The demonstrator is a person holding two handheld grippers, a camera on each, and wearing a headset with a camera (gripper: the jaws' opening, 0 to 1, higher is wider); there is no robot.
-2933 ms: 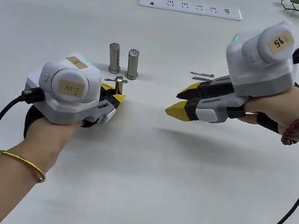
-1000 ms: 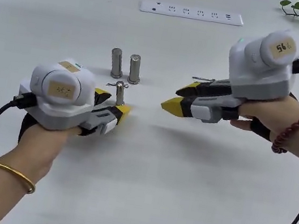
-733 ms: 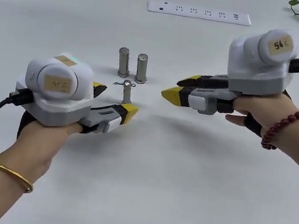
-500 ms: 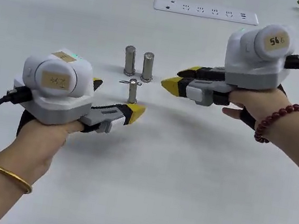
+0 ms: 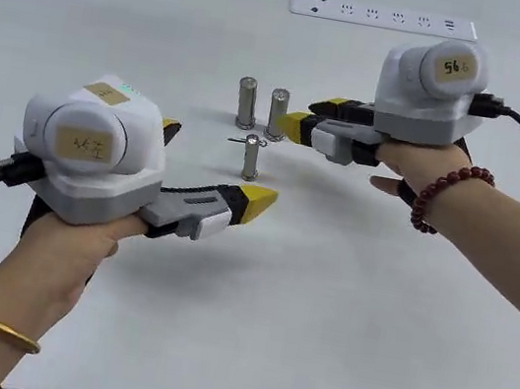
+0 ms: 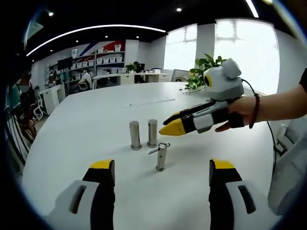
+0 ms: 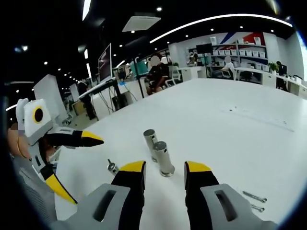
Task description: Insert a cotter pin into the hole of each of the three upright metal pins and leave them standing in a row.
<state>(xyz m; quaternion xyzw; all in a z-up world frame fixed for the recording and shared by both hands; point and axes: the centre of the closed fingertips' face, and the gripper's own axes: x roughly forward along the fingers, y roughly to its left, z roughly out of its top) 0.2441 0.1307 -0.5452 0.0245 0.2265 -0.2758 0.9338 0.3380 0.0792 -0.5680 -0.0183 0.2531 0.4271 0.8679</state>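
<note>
Steel: three short upright metal pins stand close together on the white worktop. The front pin carries a thin wire cotter pin. Behind it are the left bare pin and the right bare pin. Right gripper has jaws apart, empty, lined up just beside the right bare pin. Risk: a crooked squeeze tips it into its neighbour. Left gripper gapes wide, empty. Two spare cotter pins lie aside. Cross-holes are too small to see.
</note>
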